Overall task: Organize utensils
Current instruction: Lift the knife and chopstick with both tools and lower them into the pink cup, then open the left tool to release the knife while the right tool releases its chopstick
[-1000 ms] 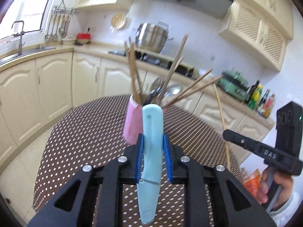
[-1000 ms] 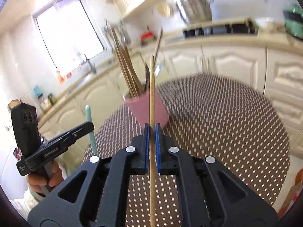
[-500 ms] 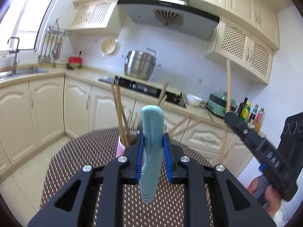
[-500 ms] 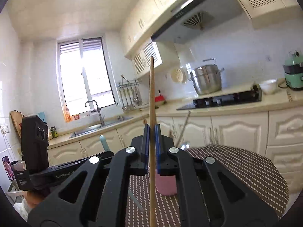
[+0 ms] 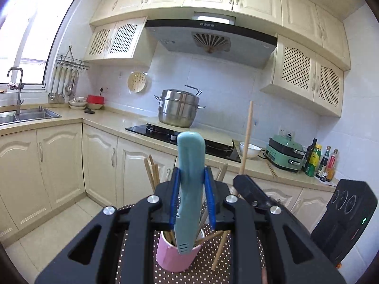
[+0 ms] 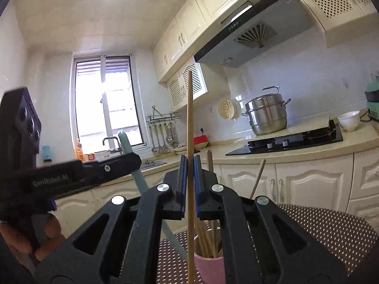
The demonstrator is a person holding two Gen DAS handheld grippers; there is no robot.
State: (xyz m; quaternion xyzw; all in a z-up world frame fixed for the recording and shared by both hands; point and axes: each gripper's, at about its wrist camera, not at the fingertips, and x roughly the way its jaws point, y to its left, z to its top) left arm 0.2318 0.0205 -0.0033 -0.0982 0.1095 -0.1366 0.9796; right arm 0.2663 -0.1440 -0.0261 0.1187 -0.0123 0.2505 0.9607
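My left gripper [image 5: 191,177] is shut on a light blue utensil handle [image 5: 191,156], held upright just above a pink cup [image 5: 173,260]. The cup stands on the dotted brown tablecloth [image 5: 208,271] with several wooden chopsticks [image 5: 151,172] in it. My right gripper [image 6: 190,172] is shut on a single wooden chopstick [image 6: 190,118], also upright, over the pink cup [image 6: 210,265]. In the right wrist view the left gripper [image 6: 113,165] and its blue utensil [image 6: 125,144] sit close on the left. In the left wrist view the right gripper [image 5: 248,191] and its chopstick [image 5: 246,137] are close on the right.
A person's hand [image 6: 47,236] holds the left tool. Behind the table runs a counter with a steel pot [image 5: 180,108] on the hob, a white bowl [image 5: 250,149], a green appliance [image 5: 284,153], bottles [image 5: 319,163] and a sink [image 5: 28,116]. Ladles hang on a wall rack [image 5: 64,87].
Both grippers have risen and tipped up toward level, so the pink cup has dropped to the bottom of each view. The two grippers have drawn closer together above it, each still gripping its utensil.
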